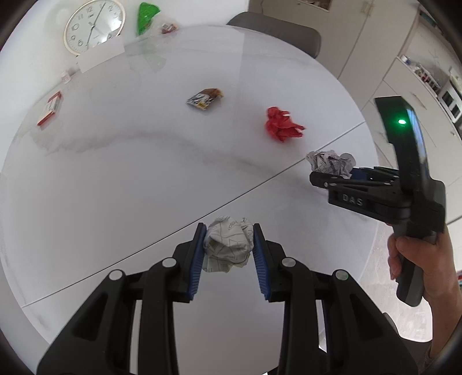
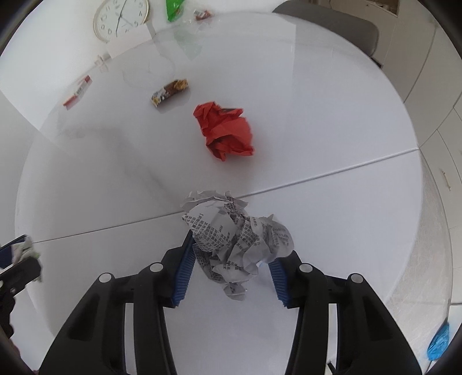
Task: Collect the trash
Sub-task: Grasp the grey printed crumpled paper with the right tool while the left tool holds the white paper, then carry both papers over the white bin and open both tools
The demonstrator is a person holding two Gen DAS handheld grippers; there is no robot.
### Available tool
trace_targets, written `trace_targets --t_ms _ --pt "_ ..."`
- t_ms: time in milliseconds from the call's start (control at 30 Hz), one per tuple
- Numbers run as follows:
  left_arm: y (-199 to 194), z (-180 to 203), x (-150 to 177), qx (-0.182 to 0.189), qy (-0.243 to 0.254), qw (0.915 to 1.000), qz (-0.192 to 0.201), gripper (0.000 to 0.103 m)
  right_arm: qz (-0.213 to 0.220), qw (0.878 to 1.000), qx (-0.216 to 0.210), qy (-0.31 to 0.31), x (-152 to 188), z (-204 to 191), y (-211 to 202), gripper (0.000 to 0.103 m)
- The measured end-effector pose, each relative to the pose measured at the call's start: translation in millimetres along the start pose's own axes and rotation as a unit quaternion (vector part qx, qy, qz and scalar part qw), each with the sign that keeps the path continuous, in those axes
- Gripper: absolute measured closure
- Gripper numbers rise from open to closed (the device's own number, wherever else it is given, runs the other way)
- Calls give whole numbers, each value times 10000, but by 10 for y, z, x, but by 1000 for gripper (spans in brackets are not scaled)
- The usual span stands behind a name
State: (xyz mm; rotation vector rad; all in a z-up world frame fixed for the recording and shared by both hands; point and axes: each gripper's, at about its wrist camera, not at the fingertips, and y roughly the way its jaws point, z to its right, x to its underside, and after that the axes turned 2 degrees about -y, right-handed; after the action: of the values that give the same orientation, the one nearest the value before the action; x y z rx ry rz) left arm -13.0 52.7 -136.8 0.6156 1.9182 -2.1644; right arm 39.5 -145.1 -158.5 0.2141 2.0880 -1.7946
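My left gripper (image 1: 229, 245) is shut on a crumpled white paper ball (image 1: 226, 245) with line drawings, held above the white round table (image 1: 115, 187). My right gripper (image 2: 231, 253) is shut on a crumpled newspaper ball (image 2: 234, 230); it also shows in the left wrist view (image 1: 329, 170) with the newspaper ball (image 1: 330, 163). A crumpled red paper (image 1: 281, 124) (image 2: 225, 131) lies on the table beyond both grippers. A snack bar wrapper (image 1: 205, 99) (image 2: 170, 92) lies farther back.
A red and white small box (image 1: 50, 108) (image 2: 78, 91) lies at the table's left. A round wall clock (image 1: 93, 26) (image 2: 121, 17), a green bag (image 1: 146, 16) and a white card (image 1: 101, 54) stand at the back. A grey chair (image 1: 277, 31) is behind the table.
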Motion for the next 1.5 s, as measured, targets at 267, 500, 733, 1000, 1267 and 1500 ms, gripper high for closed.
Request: trace_targets --t_ms 267,500,733,1000,1267,1500 --pt "-143 587 37 347 562 9978 89 71 301 9985 90 448 688 467 -911 55" --pt "-171 1192 229 690 1082 9917 18 71 156 9968 283 731 1397 843 -1349 55" --pt "-154 1560 442 804 1357 9874 -120 71 -97 9964 322 776 1761 982 -1254 54" --pt "-200 1690 611 634 1531 9861 -134 71 -466 9975 80 529 2087 965 -890 52" --pt "-295 1807 816 528 1668 9845 -115 71 -1119 9930 -383 58 2453 933 97 33" --pt "-137 2093 1101 477 2126 9752 -379 71 -1050 9921 -395 555 2602 1241 13 10"
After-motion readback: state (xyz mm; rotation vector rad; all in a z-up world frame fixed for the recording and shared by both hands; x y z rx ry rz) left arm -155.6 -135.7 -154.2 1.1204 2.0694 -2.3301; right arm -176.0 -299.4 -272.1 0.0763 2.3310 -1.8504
